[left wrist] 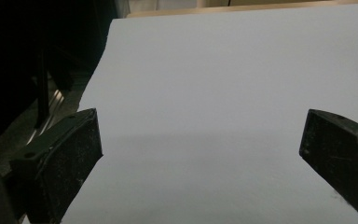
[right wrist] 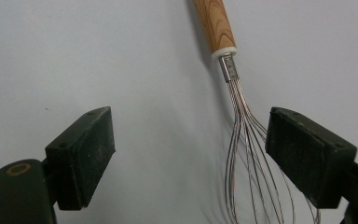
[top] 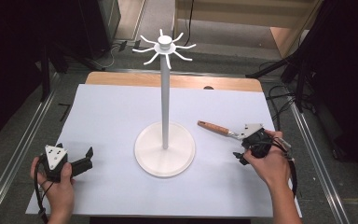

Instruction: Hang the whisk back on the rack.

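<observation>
Wire whisk (right wrist: 242,154) between right gripper's (right wrist: 189,154) spread fingers; left gripper (left wrist: 200,149) likewise spread.

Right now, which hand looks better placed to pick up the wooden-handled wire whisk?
The right. The right gripper is open, with the wooden-handled wire whisk already lying between its jaws. The left gripper, also open, has bare white sheet ahead of it, across the white hook stand.

We see a white stand (top: 165,148) upright at the middle of the worktop (top: 112,112), hooks (top: 164,46) fanning from its top.
</observation>
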`<state>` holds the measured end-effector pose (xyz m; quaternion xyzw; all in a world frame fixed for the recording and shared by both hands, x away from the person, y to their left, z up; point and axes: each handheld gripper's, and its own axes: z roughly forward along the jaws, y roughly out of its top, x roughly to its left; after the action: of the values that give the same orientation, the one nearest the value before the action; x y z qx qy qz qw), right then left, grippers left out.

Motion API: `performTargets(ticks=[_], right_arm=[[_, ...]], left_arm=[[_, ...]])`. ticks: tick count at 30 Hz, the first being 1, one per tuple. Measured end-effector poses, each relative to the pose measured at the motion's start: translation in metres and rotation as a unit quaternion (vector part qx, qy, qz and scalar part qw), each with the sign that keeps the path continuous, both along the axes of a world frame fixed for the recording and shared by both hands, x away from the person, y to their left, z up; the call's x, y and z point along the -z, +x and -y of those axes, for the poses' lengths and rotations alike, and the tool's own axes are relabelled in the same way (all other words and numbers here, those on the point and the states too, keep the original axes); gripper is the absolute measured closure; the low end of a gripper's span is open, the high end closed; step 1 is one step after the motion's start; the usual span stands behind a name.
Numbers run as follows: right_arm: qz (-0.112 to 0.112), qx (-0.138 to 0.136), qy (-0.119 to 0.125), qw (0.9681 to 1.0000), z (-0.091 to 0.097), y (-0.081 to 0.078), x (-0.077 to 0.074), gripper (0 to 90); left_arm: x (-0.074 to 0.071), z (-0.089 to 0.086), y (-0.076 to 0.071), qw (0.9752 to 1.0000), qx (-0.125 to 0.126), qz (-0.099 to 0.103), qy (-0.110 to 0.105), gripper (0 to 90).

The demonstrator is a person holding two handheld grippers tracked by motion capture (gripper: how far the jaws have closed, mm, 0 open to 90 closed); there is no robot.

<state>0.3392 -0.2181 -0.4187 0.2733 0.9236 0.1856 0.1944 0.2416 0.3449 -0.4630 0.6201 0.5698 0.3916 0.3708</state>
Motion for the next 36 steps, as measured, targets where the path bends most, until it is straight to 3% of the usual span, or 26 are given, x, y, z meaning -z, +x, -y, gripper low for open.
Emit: performTargets(ticks=[18, 36], right_arm=[[-0.027, -0.033, -0.042, 0.9982, -0.024, 0.021, -0.003, 17.4], [-0.050, -0.046, -0.071, 0.9952, -0.045, 0.043, -0.010, 19.1]], left_arm=[[0.000, 0.000, 0.000, 1.0000, 0.001, 0.002, -0.002, 0.0], [0.000, 0.000, 0.000, 1.0000, 0.002, 0.001, -0.001, 0.0]])
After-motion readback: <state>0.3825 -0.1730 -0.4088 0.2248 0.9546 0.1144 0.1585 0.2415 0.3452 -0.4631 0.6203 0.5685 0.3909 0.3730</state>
